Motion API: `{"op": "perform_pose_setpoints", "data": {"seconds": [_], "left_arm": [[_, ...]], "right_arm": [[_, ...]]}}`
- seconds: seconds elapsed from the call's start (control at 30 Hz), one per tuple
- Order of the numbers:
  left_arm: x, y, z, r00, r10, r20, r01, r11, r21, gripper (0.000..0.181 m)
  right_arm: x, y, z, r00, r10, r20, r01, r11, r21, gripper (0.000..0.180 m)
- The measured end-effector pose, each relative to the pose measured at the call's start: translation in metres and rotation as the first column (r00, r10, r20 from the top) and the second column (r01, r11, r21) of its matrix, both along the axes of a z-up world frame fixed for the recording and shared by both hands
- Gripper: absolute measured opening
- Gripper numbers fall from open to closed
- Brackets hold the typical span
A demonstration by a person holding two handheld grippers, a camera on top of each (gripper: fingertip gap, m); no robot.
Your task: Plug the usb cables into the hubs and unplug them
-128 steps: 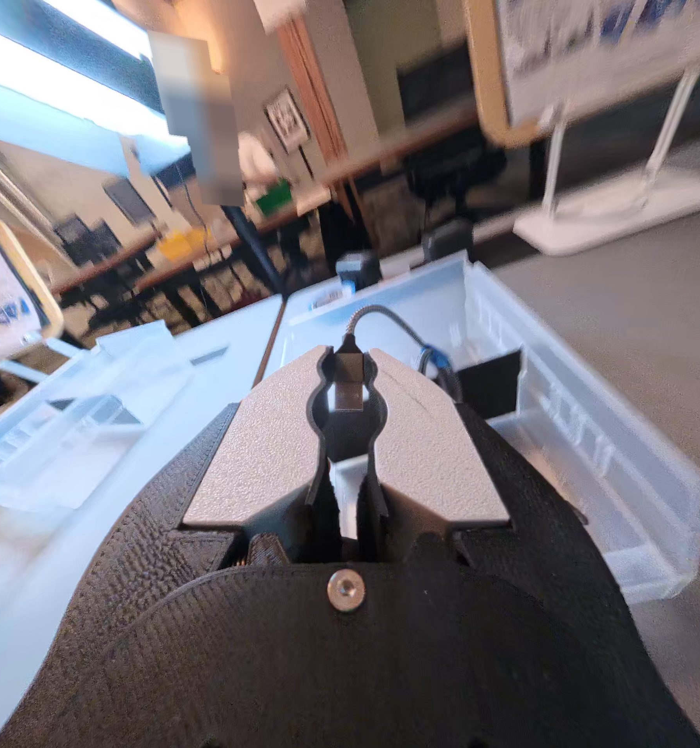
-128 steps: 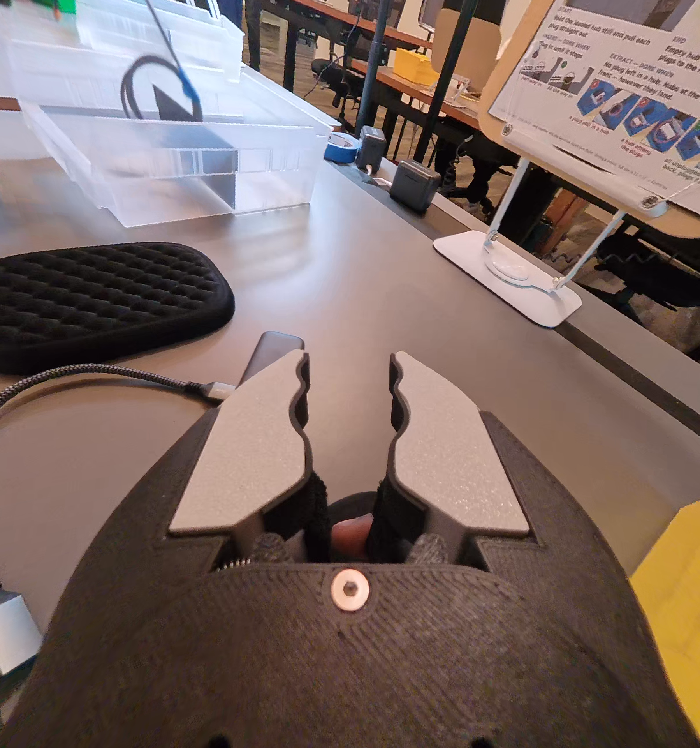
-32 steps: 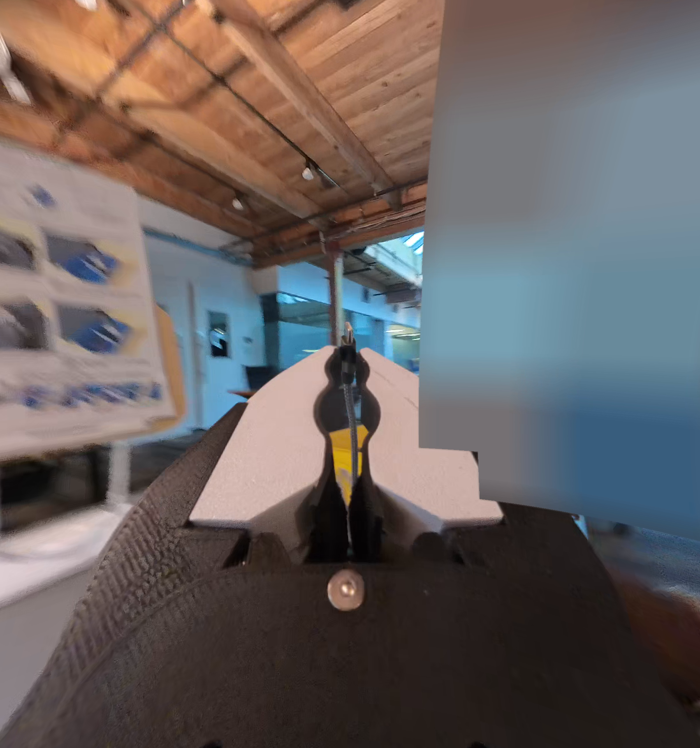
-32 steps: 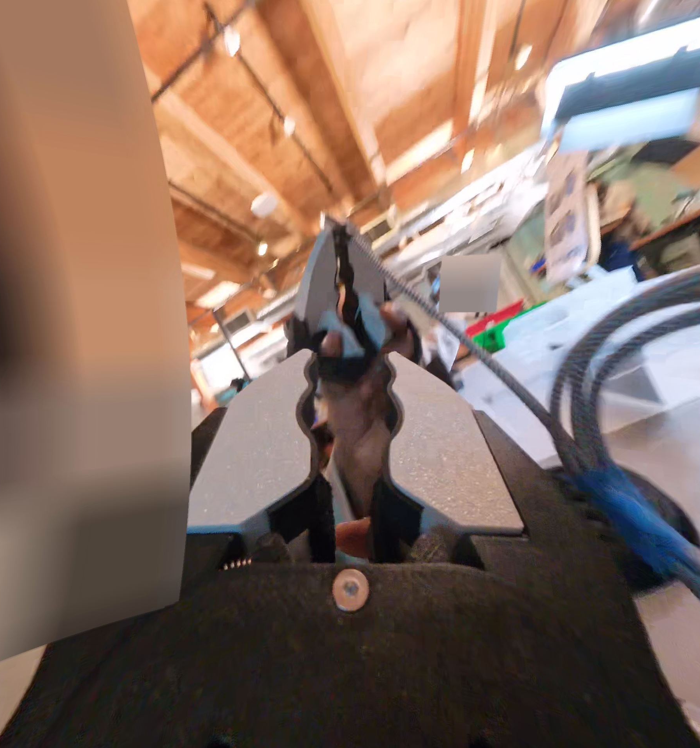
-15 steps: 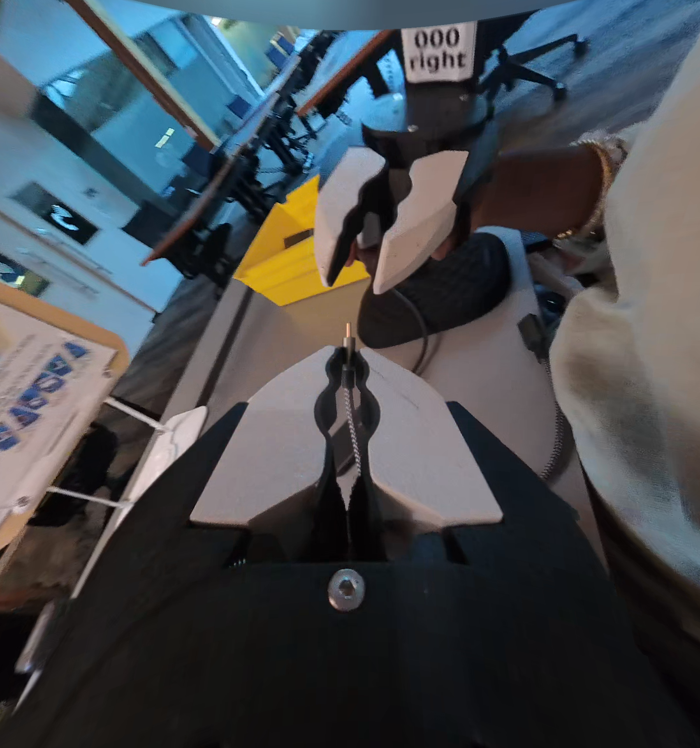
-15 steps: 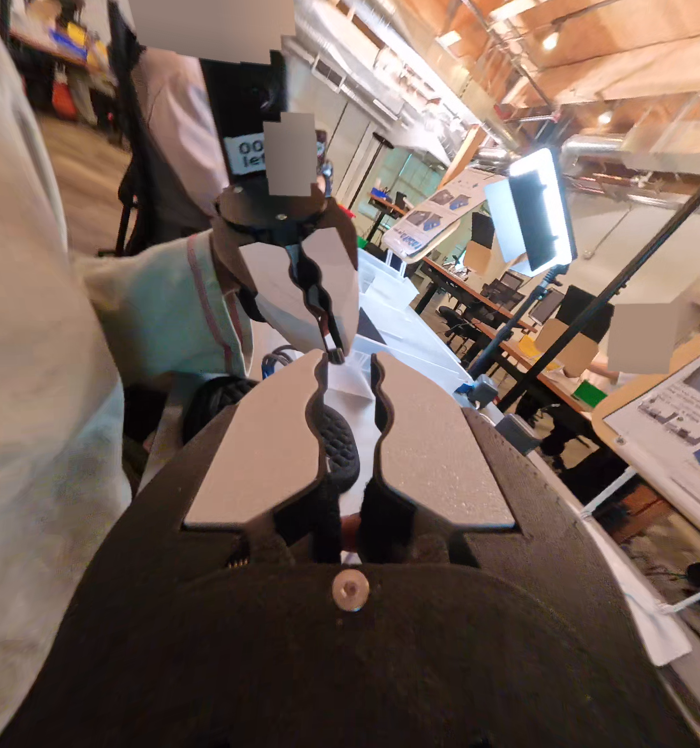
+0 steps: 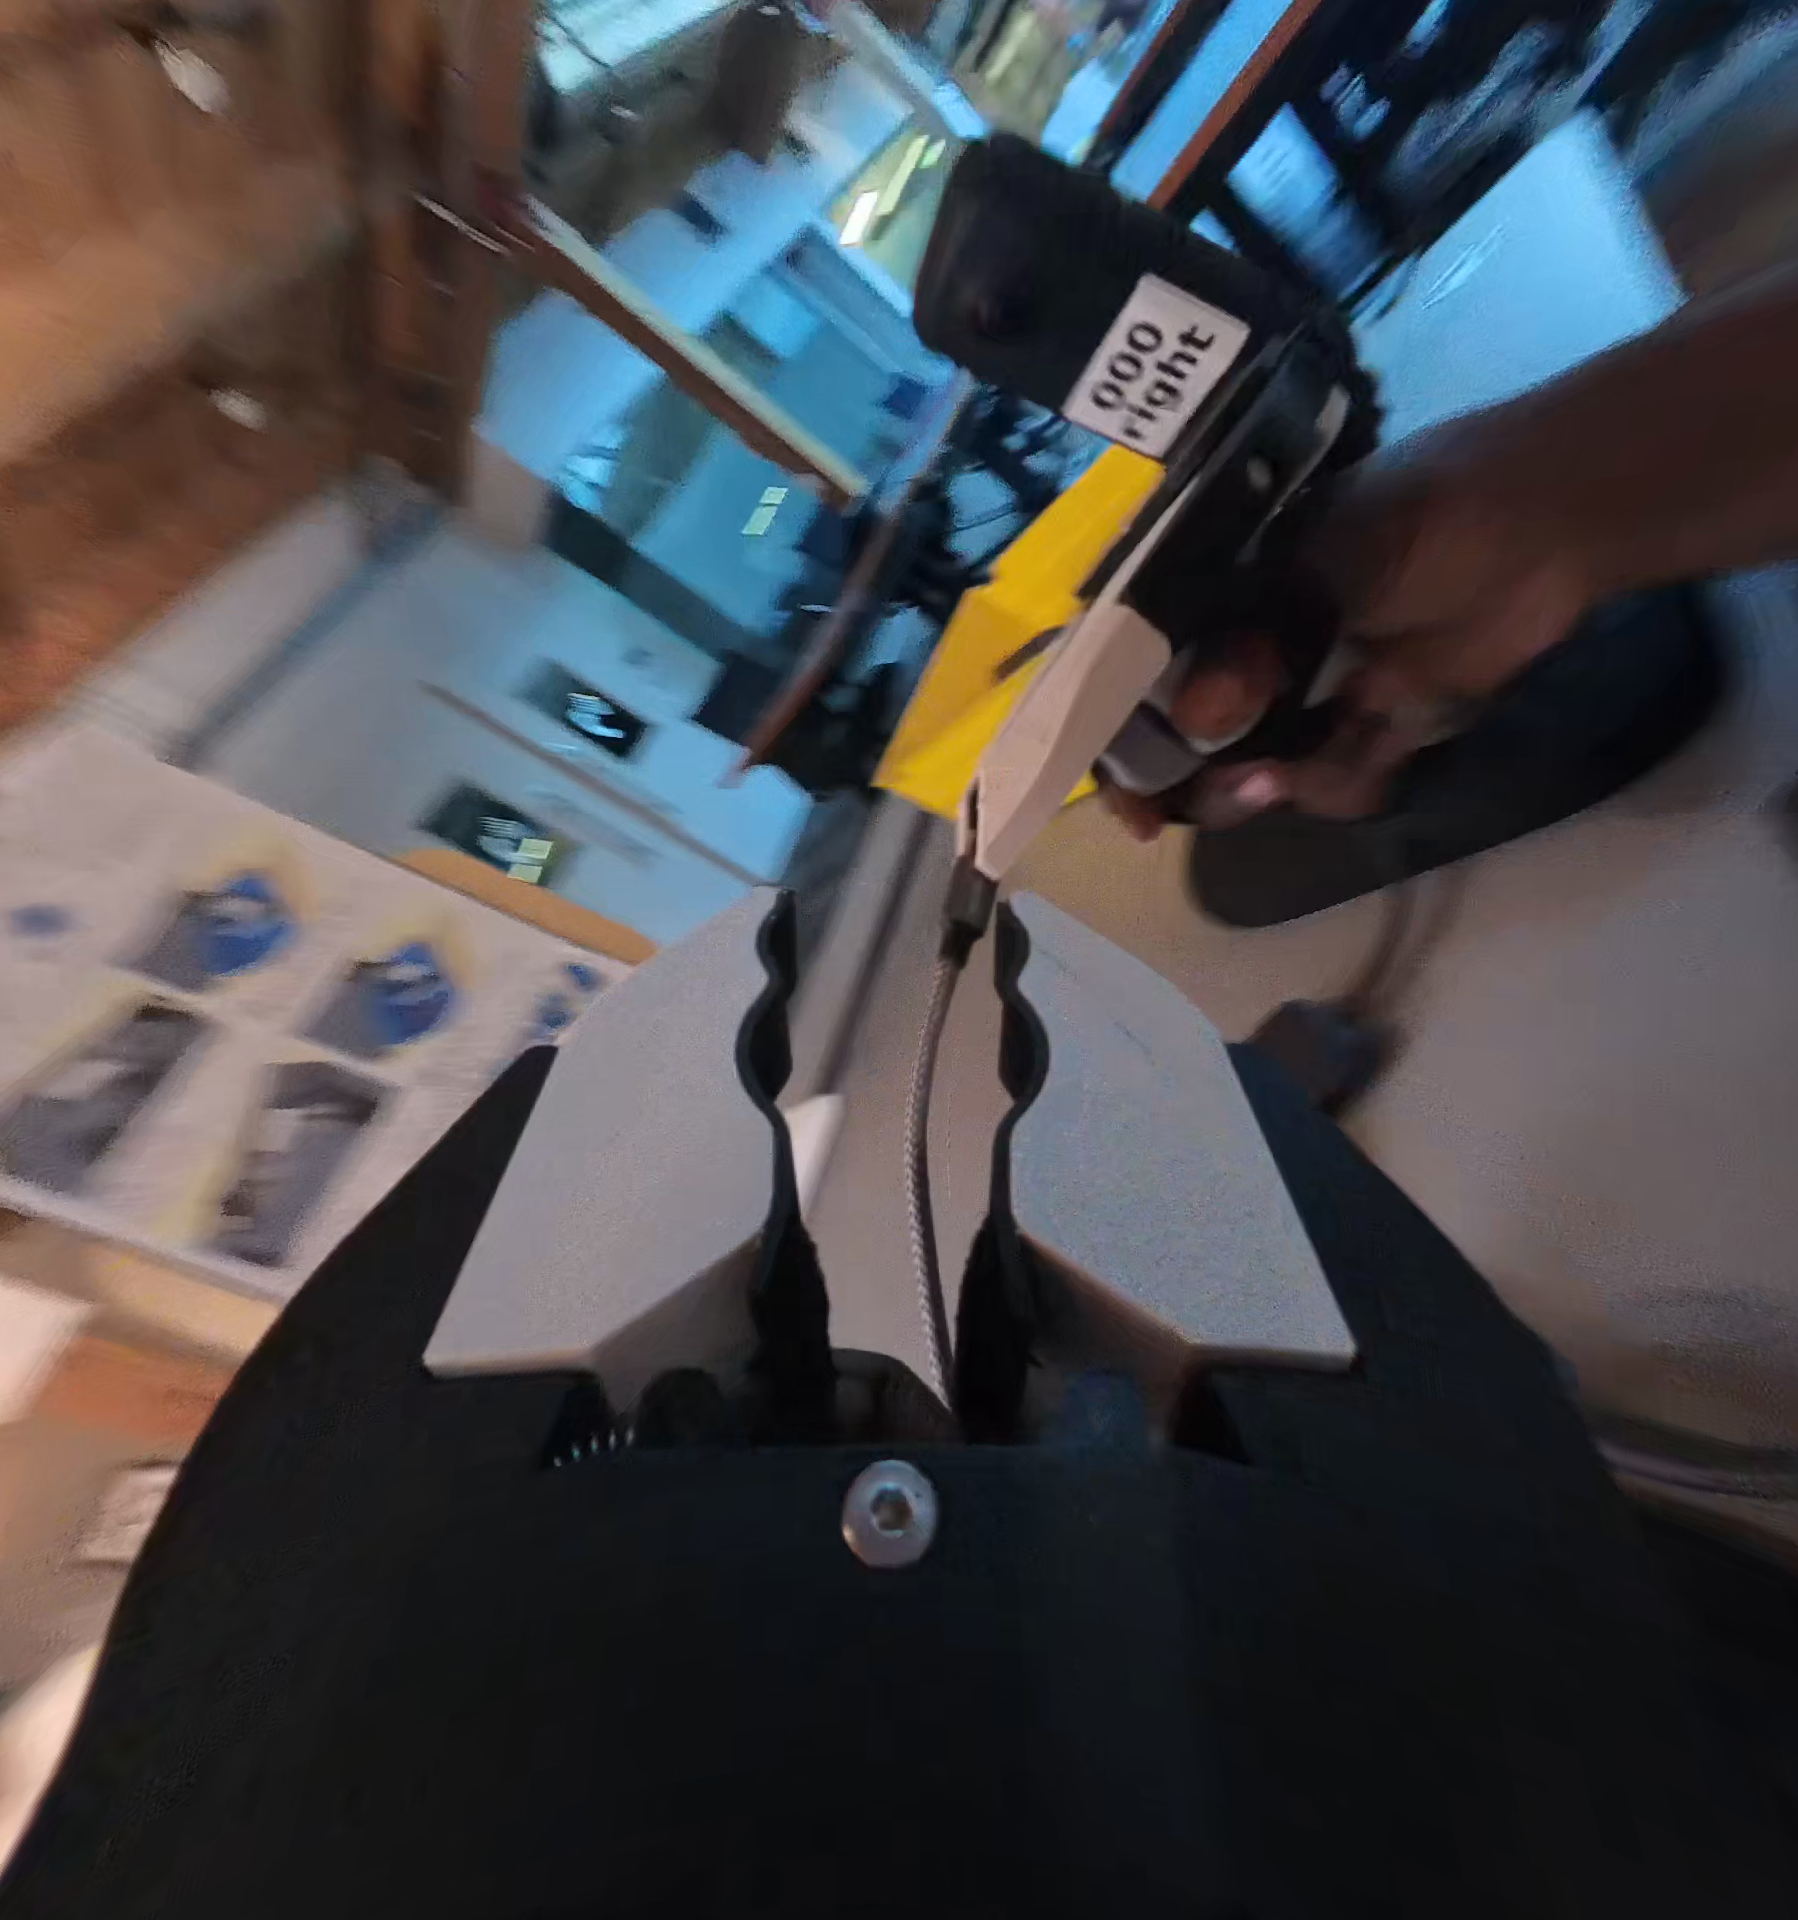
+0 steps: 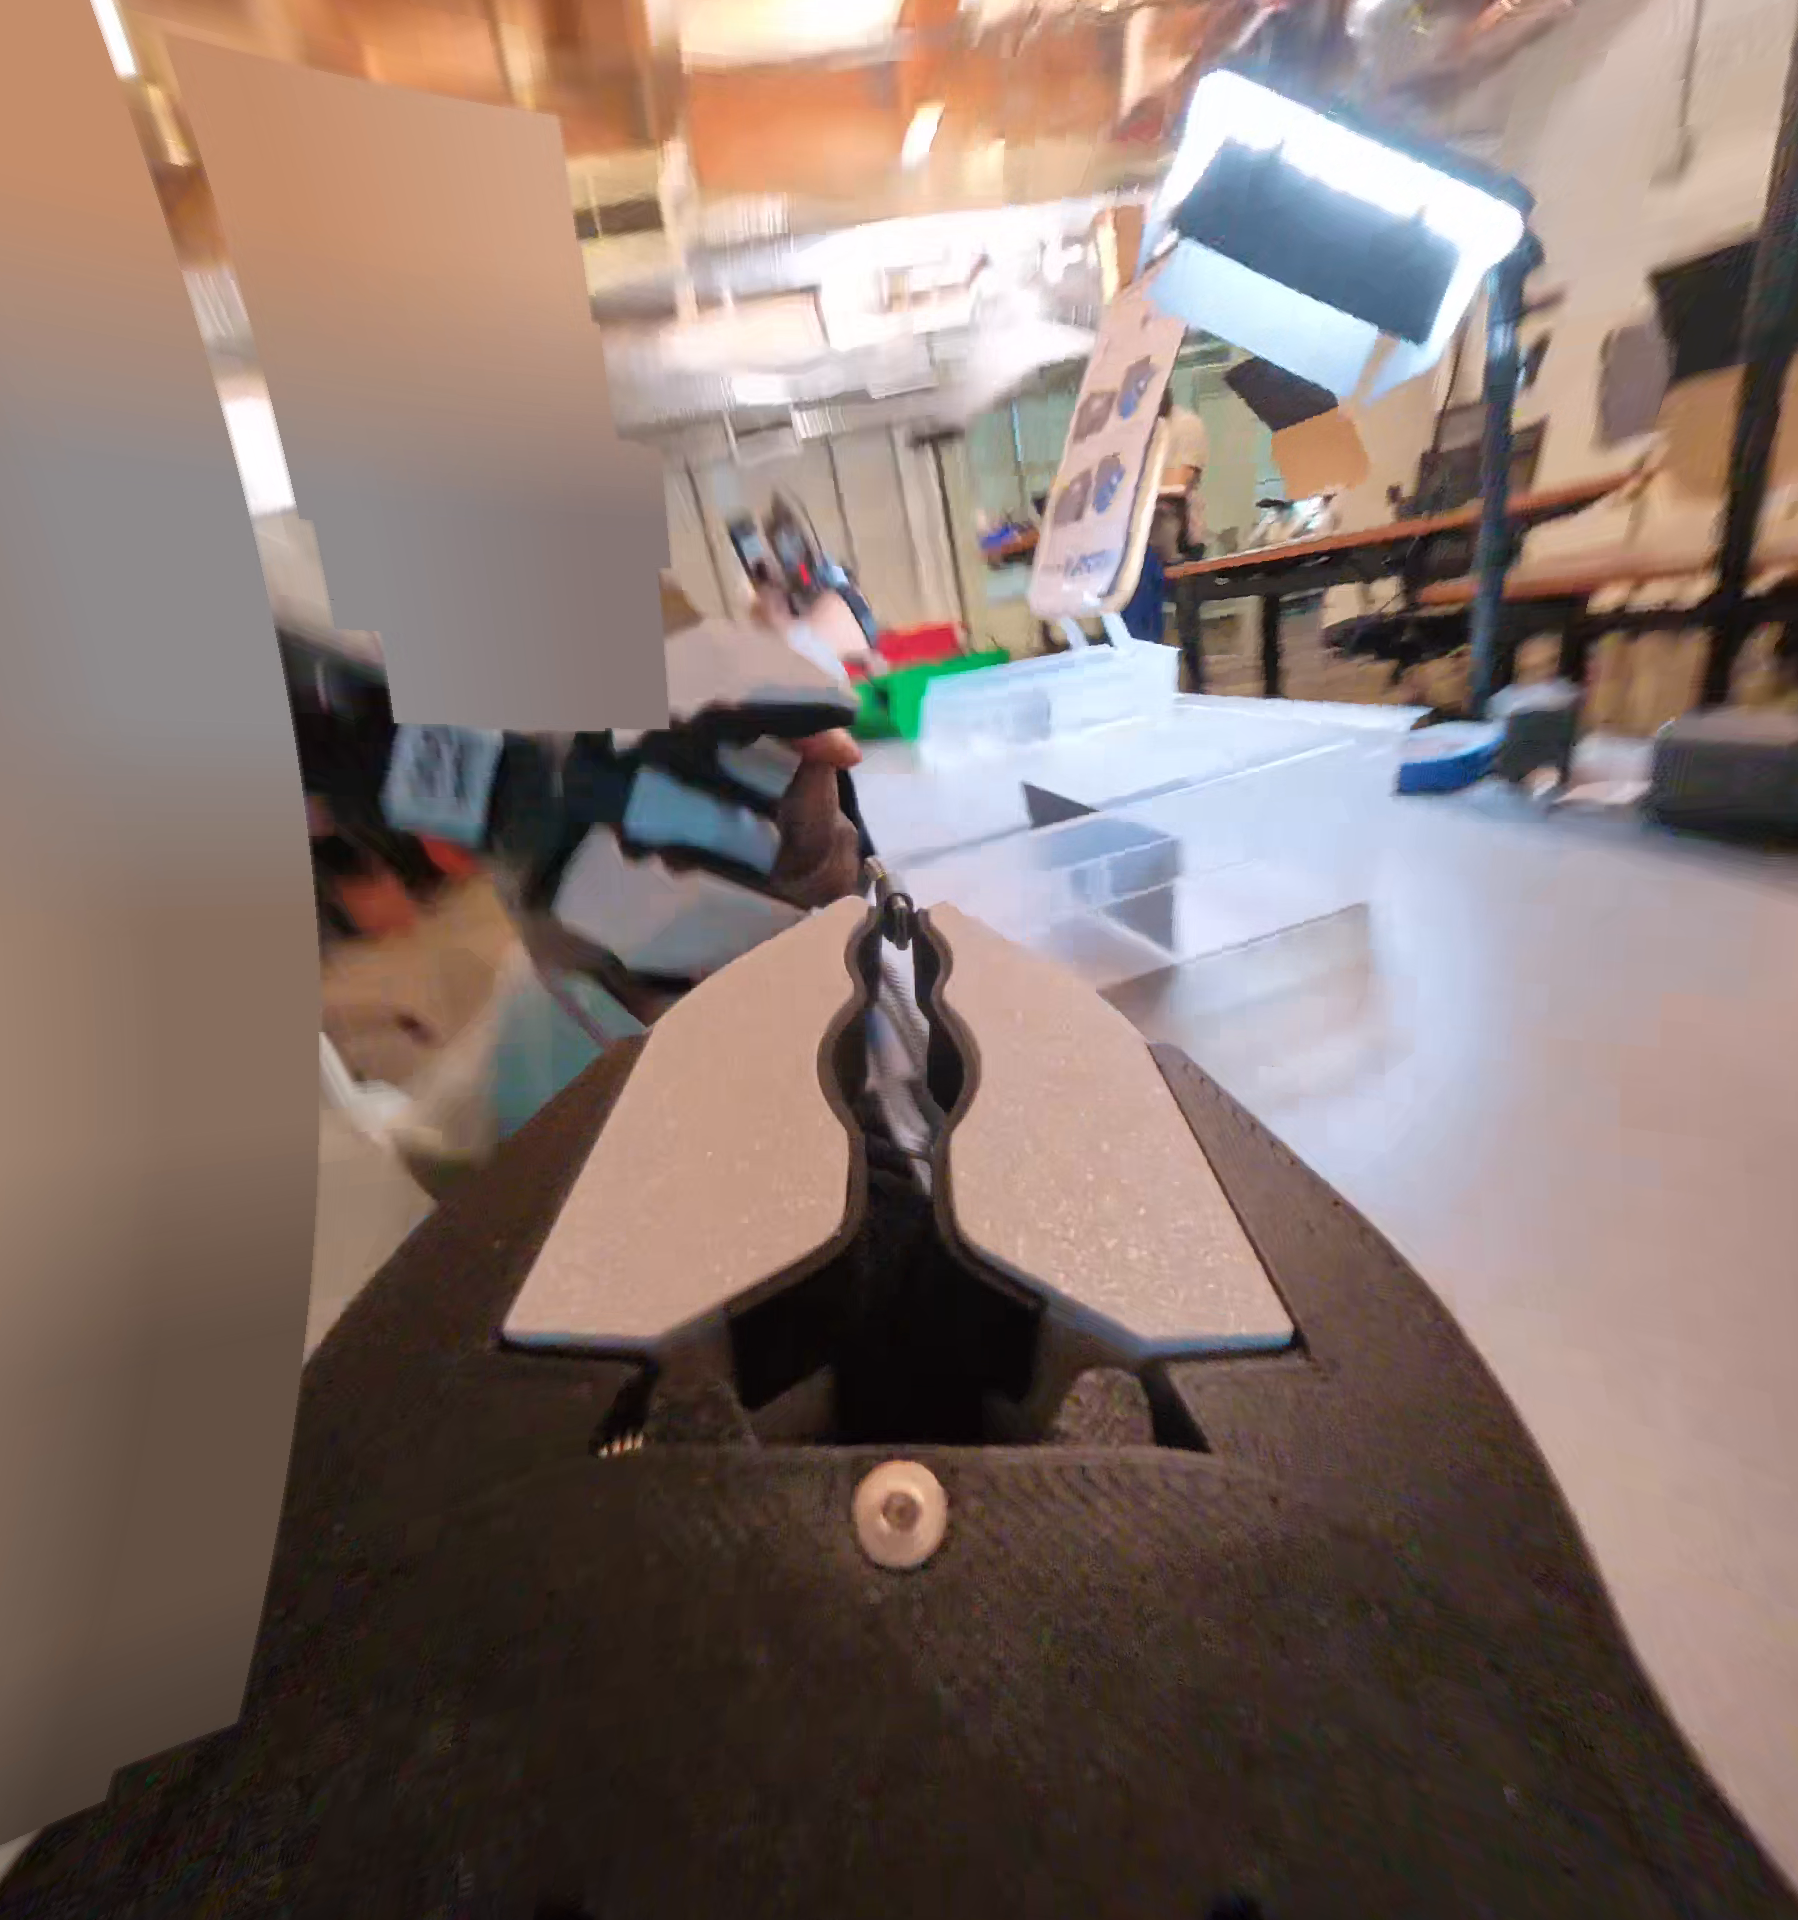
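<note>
A grey braided usb cable (image 7: pixel 926 1122) runs up between the fingers of my left gripper (image 7: pixel 890 914), which is open and does not clamp it. My right gripper (image 7: pixel 983 847) comes in from the upper right, held by a hand, and pinches the cable's plug end just beyond my left fingertips. In the right wrist view my right gripper (image 8: pixel 890 914) is shut on the cable (image 8: pixel 897 1049), with the small plug tip poking out past its tips. My left gripper (image 8: pixel 729 748) shows blurred behind it. No hub is in view.
A black mesh pad (image 7: pixel 1497 769) and a yellow bin (image 7: pixel 1009 644) lie behind the right gripper. An instruction board (image 7: pixel 199 1039) stands at the left. Clear plastic bins (image 8: pixel 1134 831) sit on the grey table (image 8: pixel 1497 1091), with a blue tape roll (image 8: pixel 1446 764) and a black box (image 8: pixel 1747 779) at its far edge.
My left gripper, shut on the cable until half a second ago, has opened. My right gripper, open before, has closed on the cable's plug end. Both views have swung.
</note>
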State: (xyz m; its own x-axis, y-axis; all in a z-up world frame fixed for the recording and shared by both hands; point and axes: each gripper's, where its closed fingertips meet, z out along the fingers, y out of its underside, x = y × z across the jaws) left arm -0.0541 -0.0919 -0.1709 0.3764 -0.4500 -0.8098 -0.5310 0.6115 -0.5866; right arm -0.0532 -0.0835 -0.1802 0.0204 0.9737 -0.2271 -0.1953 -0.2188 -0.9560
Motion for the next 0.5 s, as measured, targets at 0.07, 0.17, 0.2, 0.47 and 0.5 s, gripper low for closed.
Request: {"op": "perform_pose_setpoints", "data": {"seconds": [0.07,0.17,0.2,0.47,0.5], "left_arm": [[0.000,0.010,-0.006,0.992,0.086,-0.098,-0.073,0.989,0.125,0.037],[-0.006,0.027,-0.020,0.957,0.204,-0.205,-0.173,0.972,0.160,0.039],[-0.007,0.028,-0.023,0.950,0.209,-0.233,-0.171,0.970,0.173,0.043],[0.007,0.010,-0.045,0.978,-0.018,-0.208,0.007,0.998,-0.056,0.016],[0.008,0.008,-0.047,0.978,-0.042,-0.203,0.027,0.997,-0.075,0.015]], "right_arm": [[0.001,0.007,-0.005,0.994,0.070,-0.089,-0.086,0.977,-0.194,0.006],[-0.002,0.006,-0.015,0.984,0.149,-0.101,-0.173,0.937,-0.303,0.006],[0.000,0.008,-0.016,0.982,0.155,-0.107,-0.181,0.930,-0.319,0.006],[0.003,-0.002,-0.024,0.950,0.296,-0.100,-0.311,0.870,-0.382,0.006],[0.003,-0.004,-0.026,0.947,0.307,-0.093,-0.319,0.867,-0.382,0.006]]}}
